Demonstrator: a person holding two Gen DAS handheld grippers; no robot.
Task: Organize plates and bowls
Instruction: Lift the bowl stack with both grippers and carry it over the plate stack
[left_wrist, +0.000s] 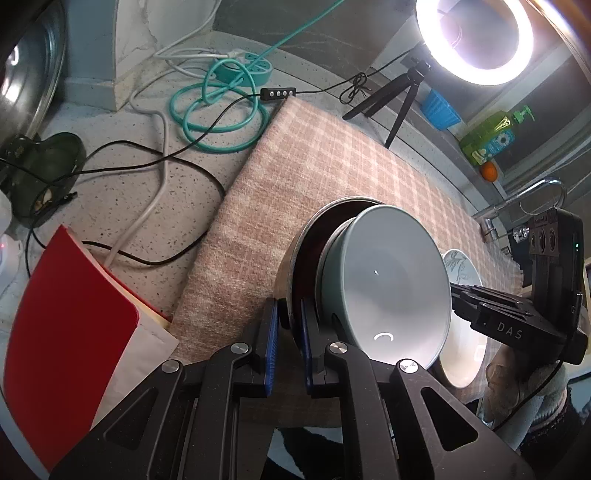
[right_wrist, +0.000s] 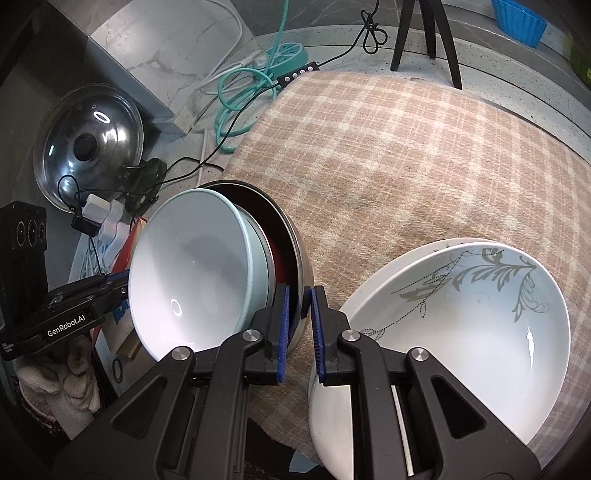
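Both grippers, left gripper (left_wrist: 289, 332) and right gripper (right_wrist: 300, 325), pinching steel bowl (right_wrist: 301, 258) rim, tilted. Pale blue bowl (right_wrist: 192, 273) nested inside. Floral bowl (right_wrist: 461, 314) at 3 o'clock on plaid cloth (right_wrist: 406, 155).

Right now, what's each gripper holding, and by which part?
Both grip the steel bowl by its rim: left gripper and right gripper on opposite sides.

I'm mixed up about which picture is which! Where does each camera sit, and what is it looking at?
Left wrist: sits on the left gripper, looking along the checked cloth toward the ring lamp; its own two fingers show, plus the right gripper and a gloved hand.
Right wrist: sits on the right gripper, looking across the cloth toward the pot lid; its own fingers show, plus the left gripper.
Shared: the blue bowl in the metal pan, and the flowered bowl.
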